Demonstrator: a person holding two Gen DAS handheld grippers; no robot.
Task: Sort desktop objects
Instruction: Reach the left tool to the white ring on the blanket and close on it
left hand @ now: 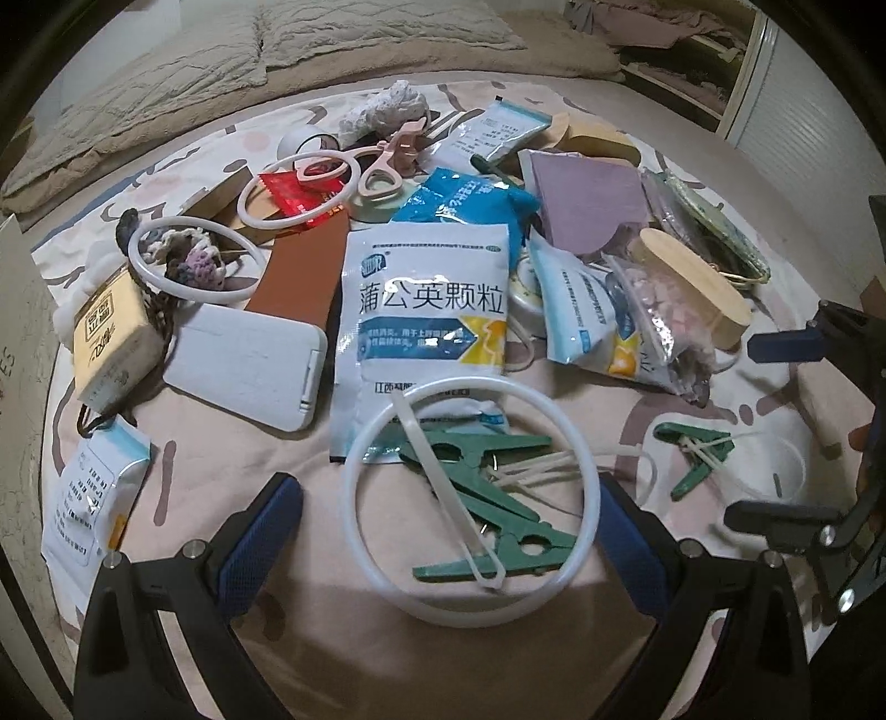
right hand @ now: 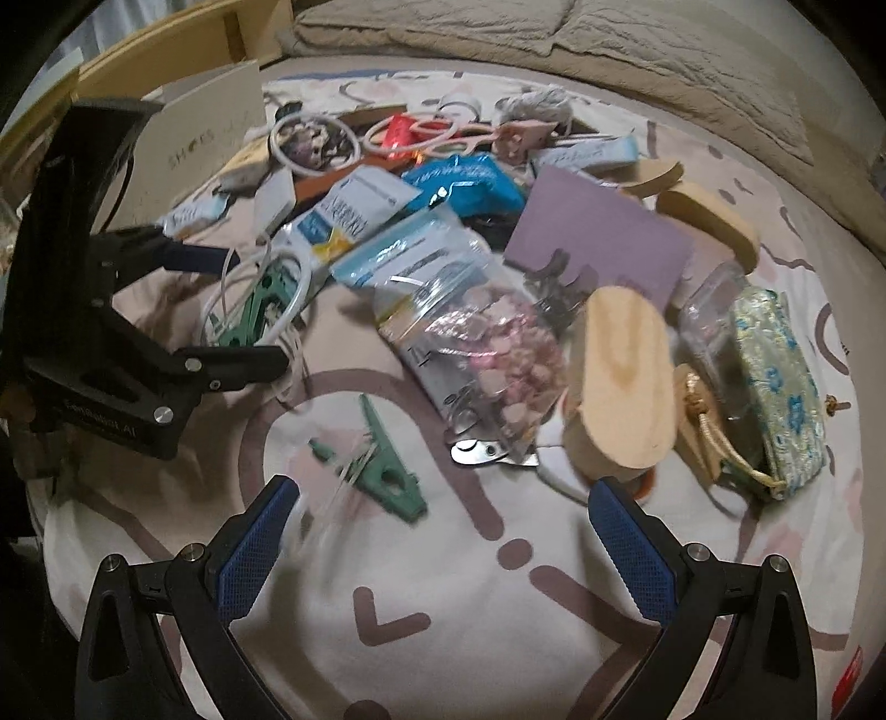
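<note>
A pile of small objects lies on a patterned cloth (left hand: 637, 421). My left gripper (left hand: 451, 493) is open, its jaws either side of a white ring (left hand: 592, 476) lying over green clips (left hand: 498, 515) and white zip ties, below a large medicine sachet (left hand: 423, 310). My right gripper (right hand: 443, 493) is open and empty above the cloth, just behind a single green clip (right hand: 387, 476) with a zip tie. It also shows at the right edge of the left wrist view (left hand: 775, 426). The left gripper shows in the right wrist view (right hand: 243, 304).
The pile holds a white case (left hand: 243, 365), tissue pack (left hand: 111, 332), brown card (left hand: 299, 271), purple pad (left hand: 587, 199), wooden oval boxes (right hand: 626, 387), bag of pink bits (right hand: 487, 354), brocade pouch (right hand: 775, 382), pink scissors (left hand: 382, 171). Pillows (left hand: 387, 27) lie behind. A cardboard box (right hand: 205, 138) stands left.
</note>
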